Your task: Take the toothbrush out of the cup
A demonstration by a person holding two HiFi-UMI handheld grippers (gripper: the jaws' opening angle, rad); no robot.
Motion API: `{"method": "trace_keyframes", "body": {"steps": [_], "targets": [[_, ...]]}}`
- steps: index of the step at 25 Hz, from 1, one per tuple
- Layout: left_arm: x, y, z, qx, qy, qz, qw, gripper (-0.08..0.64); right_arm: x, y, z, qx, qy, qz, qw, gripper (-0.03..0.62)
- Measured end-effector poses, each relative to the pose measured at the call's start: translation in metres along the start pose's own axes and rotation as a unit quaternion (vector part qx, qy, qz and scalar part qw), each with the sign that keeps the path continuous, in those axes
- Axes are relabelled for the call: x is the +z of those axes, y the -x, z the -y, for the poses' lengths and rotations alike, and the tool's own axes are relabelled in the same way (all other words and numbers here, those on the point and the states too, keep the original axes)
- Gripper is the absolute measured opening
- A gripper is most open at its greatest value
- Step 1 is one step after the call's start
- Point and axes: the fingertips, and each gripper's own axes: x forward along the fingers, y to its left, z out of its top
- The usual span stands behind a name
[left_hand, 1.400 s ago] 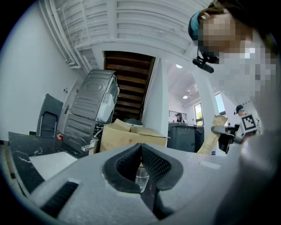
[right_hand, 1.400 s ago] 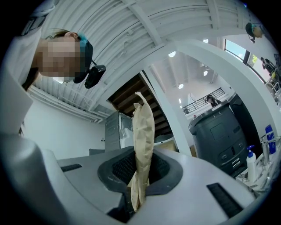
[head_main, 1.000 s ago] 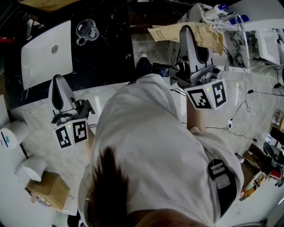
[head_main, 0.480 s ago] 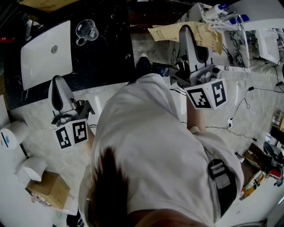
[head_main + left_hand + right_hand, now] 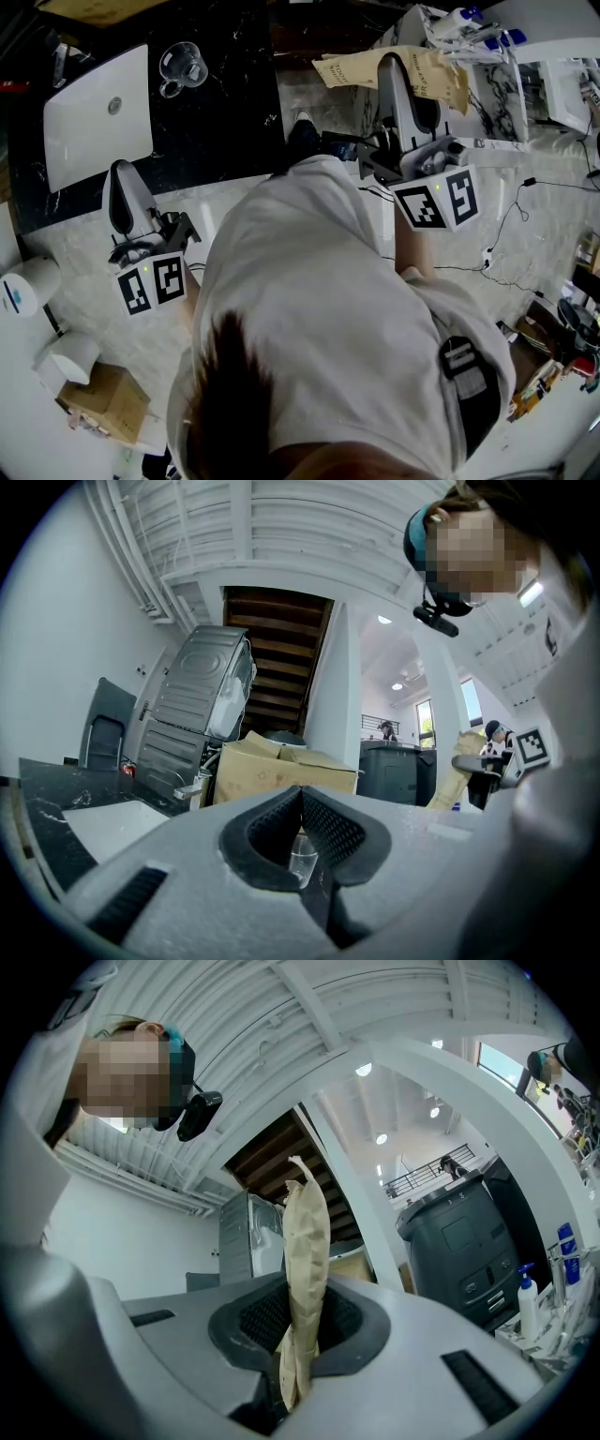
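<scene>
Toothbrush? I could not find it on any of my screens. The cup [image 5: 181, 67] looked like clear glass with nothing sticking out of it, though it was small in the head view. It sat on the black table [image 5: 234, 103], just beside a white tray [image 5: 98, 117] and well apart from both grippers.

Left gripper [image 5: 300, 799]: the pads met at the tips, closed on nothing, and it was aimed level at the table. I'd guess it was being lined up on the cup. Right gripper [image 5: 302, 1321]: its jaws were clamped on a brown paper bag [image 5: 306, 1232] that stood up out of them. The gripper was tipped a little upward, likely to keep the bag from drooping. To my eye that hand was busy with something other than the job, so the job had not begun.

The head view gave me the layout. The cup was ahead of the left gripper, the bag spread wide beyond the right one, and the person's white shirt [image 5: 319, 309] filled the middle. It did not show how either pair of jaws stood. Only the left gripper view showed the cup framed low in the gap between the pads. Only the right gripper view showed the pinch on the bag, seen edge-on.
</scene>
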Motion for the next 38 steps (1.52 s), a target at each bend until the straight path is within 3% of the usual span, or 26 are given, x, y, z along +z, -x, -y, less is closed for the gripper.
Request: {"method": "trace_keyframes", "body": {"steps": [38], "targets": [[0.001,-0.006,-0.019,0.005,0.006,0.002,1.0000,0.015,-0.007,-0.022,-0.014,0.012,0.007,-0.006,1.000,0.040]]}}
